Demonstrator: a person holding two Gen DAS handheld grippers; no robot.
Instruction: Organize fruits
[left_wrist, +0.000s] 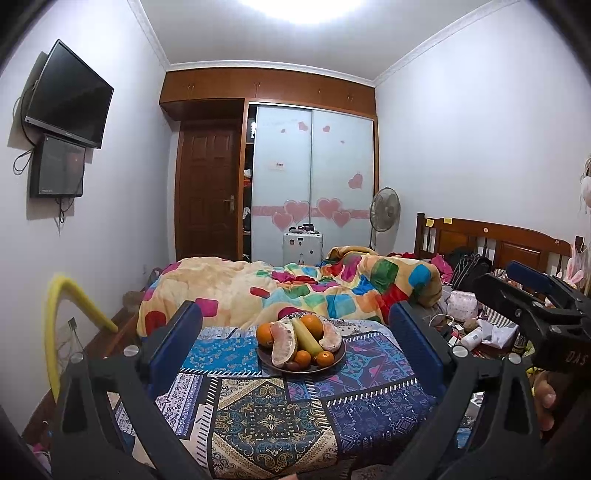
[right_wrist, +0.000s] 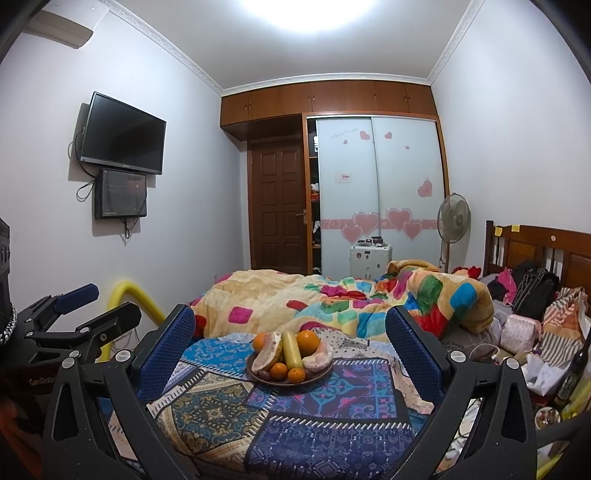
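A dark round plate (left_wrist: 334, 361) of fruit sits on a patterned blue cloth (left_wrist: 269, 410) over a bed. It holds several oranges (left_wrist: 312, 325), two peeled pomelo pieces (left_wrist: 284, 341) and a yellow-green banana (left_wrist: 306, 338). The plate shows in the right wrist view (right_wrist: 325, 373) too, with the banana (right_wrist: 290, 350) in its middle. My left gripper (left_wrist: 295, 339) is open and empty, its blue pads wide apart, short of the plate. My right gripper (right_wrist: 290, 347) is open and empty, also short of the plate. Each gripper shows at the edge of the other's view.
A rumpled colourful blanket (left_wrist: 295, 291) lies behind the plate. Bags and clutter (left_wrist: 476, 328) crowd the bed's right side by the wooden headboard (left_wrist: 498, 240). A yellow padded rail (left_wrist: 66, 314) stands at the left. A fan (left_wrist: 384, 214) and wardrobe stand at the back.
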